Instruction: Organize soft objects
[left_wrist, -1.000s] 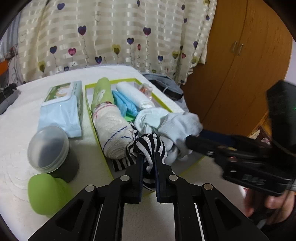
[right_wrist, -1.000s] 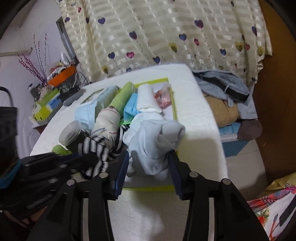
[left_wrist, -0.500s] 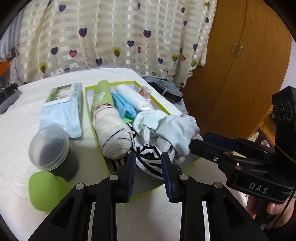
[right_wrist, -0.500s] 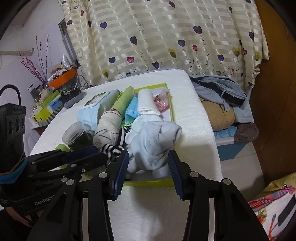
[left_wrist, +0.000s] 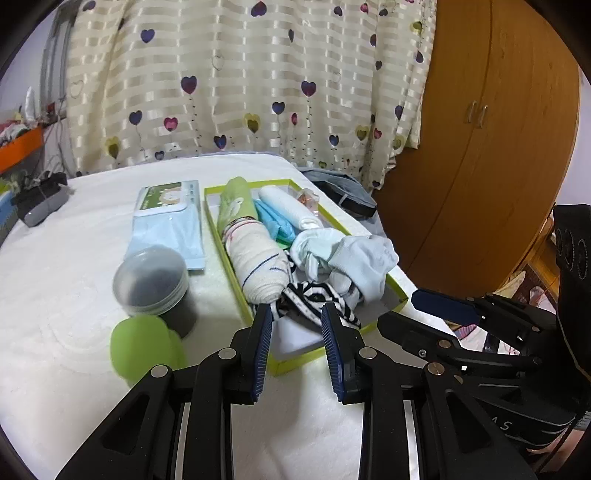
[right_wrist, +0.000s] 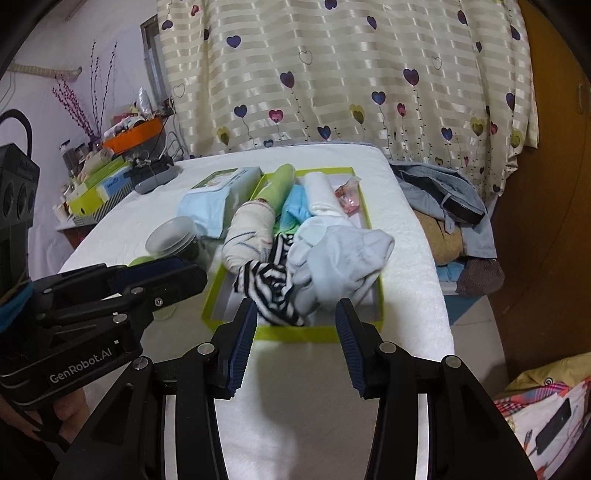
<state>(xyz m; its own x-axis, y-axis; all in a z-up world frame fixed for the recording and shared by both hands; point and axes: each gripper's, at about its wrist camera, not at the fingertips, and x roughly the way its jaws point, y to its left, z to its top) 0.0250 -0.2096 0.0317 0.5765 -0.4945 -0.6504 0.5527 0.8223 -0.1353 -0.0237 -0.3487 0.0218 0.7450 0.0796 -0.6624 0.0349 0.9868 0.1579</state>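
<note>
Tray (left_wrist: 399, 300) floor mostly under heaped socks (left_wrist: 364, 258)

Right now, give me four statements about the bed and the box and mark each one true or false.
1. The striped black-and-white cloth lies in the green-edged box. True.
2. The left claw is clamped on that cloth. False: it stands open, nothing between its pads.
3. The clear-lidded jar sits on the bed beside the box. True.
4. The pale blue garment hangs from the right claw. False: it rests in the box, the claw open.
</note>
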